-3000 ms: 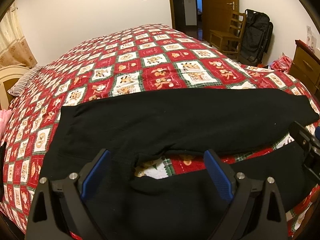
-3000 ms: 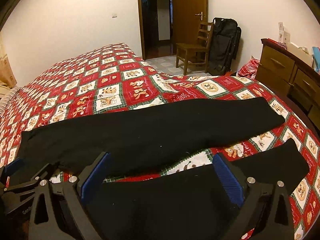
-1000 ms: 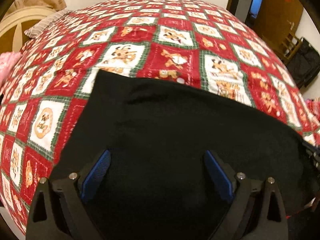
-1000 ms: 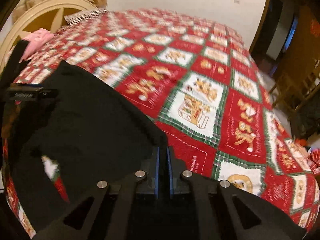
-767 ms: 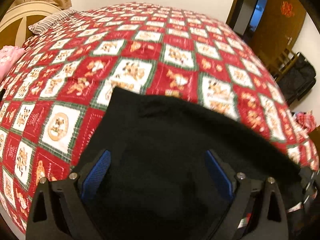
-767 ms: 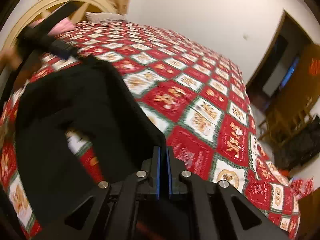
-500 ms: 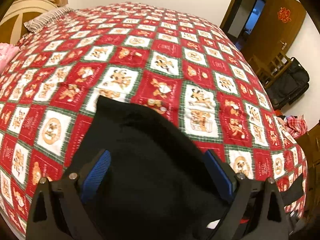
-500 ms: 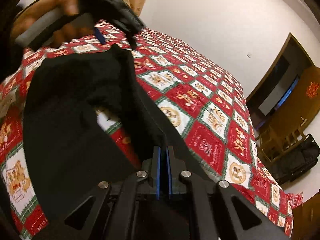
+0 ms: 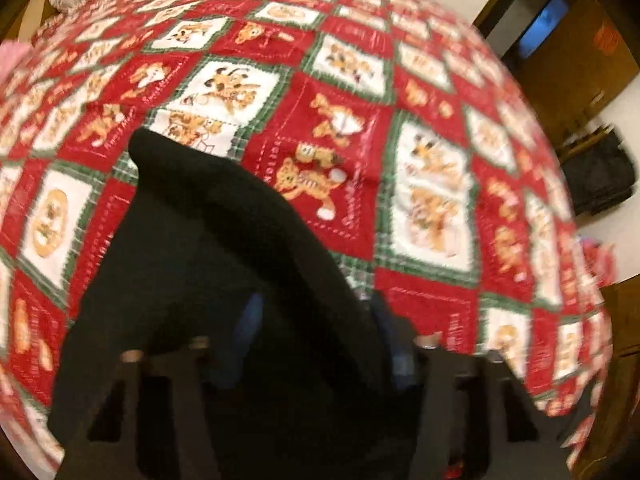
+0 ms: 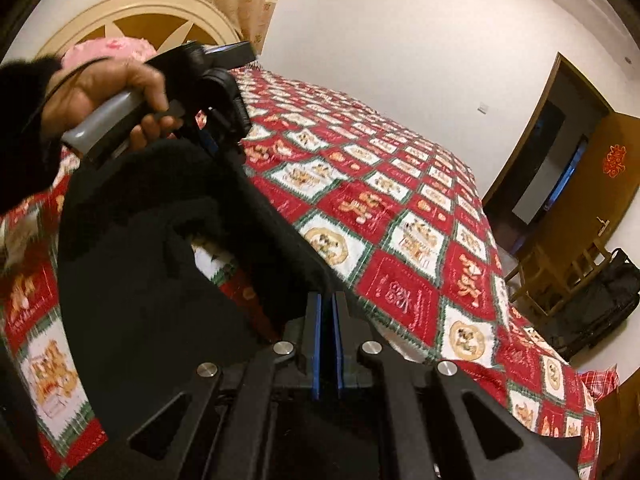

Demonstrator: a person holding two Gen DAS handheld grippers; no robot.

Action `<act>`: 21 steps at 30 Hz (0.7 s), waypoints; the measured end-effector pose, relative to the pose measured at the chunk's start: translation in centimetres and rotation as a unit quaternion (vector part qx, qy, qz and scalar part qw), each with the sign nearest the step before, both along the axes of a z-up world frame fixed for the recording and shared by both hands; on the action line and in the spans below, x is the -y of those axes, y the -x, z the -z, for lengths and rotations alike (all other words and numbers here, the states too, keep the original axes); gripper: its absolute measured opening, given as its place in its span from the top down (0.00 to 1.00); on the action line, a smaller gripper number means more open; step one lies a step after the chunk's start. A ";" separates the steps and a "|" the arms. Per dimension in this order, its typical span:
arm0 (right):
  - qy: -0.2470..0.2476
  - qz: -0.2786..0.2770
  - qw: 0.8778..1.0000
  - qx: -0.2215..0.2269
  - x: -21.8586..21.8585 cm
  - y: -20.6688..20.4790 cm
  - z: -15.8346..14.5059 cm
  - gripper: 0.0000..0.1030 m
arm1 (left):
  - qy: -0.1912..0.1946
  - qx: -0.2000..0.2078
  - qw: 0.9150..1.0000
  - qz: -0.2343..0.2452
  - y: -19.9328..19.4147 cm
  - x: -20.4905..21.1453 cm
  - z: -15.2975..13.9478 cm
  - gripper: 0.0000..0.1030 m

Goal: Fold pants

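The black pants (image 9: 208, 264) lie bunched on the red patterned bedspread (image 9: 432, 184). In the blurred left wrist view, a raised fold of the pants runs between the half-closed fingers of my left gripper (image 9: 316, 320). My right gripper (image 10: 327, 300) is shut on an edge of the pants (image 10: 152, 280) and holds it lifted off the bed. The right wrist view also shows the left gripper (image 10: 216, 120) in the person's hand over the far end of the pants.
A cream headboard (image 10: 136, 20) and a pink pillow (image 10: 108, 46) stand at the bed's head. A wooden door (image 10: 592, 184), a wooden chair (image 10: 560, 276) and a black bag (image 10: 604, 300) are beyond the bed's far side.
The left gripper's fingers have closed in from wide open around a fold of the pants. The right gripper has stayed shut on the pants and lifted its edge toward the left gripper.
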State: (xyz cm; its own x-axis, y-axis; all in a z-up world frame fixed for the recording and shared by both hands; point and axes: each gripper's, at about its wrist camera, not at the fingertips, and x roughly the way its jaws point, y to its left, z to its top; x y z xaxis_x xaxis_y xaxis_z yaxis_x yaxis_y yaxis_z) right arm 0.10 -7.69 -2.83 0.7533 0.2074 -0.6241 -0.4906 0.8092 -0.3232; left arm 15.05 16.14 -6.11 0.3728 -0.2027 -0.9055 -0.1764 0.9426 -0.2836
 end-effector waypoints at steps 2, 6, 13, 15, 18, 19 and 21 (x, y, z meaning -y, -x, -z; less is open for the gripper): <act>-0.003 -0.002 1.000 0.007 0.0 0.5 -1.1 0.96 | 0.045 0.012 0.999 0.000 0.6 -0.9 -0.4 0.78; -0.007 -0.009 1.000 0.023 -0.1 2.5 -3.4 0.96 | 0.084 0.076 0.994 0.000 3.2 -2.5 -3.2 0.87; -0.010 -0.056 0.998 0.011 -1.3 8.5 -5.0 0.96 | 0.089 0.163 0.982 0.030 9.8 -4.4 -8.1 0.88; -0.019 -0.064 0.998 -0.004 -1.6 9.7 -4.5 0.96 | 0.083 0.169 0.982 0.028 12.1 -5.1 -8.2 0.88; -0.017 -0.074 0.997 -0.022 -2.3 11.3 -3.1 0.96 | 0.071 0.173 0.982 0.012 14.9 -6.3 -7.6 0.88; -0.018 -0.077 0.996 -0.035 -2.5 11.7 -2.4 0.96 | 0.065 0.173 0.983 0.009 15.6 -6.5 -7.2 0.88; -0.014 -0.083 0.995 -0.050 -2.7 12.1 -1.3 0.96 | 0.051 0.165 0.985 0.001 17.1 -6.6 -6.0 0.88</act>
State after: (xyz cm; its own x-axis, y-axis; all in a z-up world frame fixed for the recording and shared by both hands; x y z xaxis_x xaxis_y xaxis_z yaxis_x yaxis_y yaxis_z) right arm -12.04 -4.98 -1.50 0.6426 0.3410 -0.6861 -0.6459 0.7227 -0.2458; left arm -2.06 22.77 -0.09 0.6434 -0.2865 -0.7099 -0.0577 0.9066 -0.4181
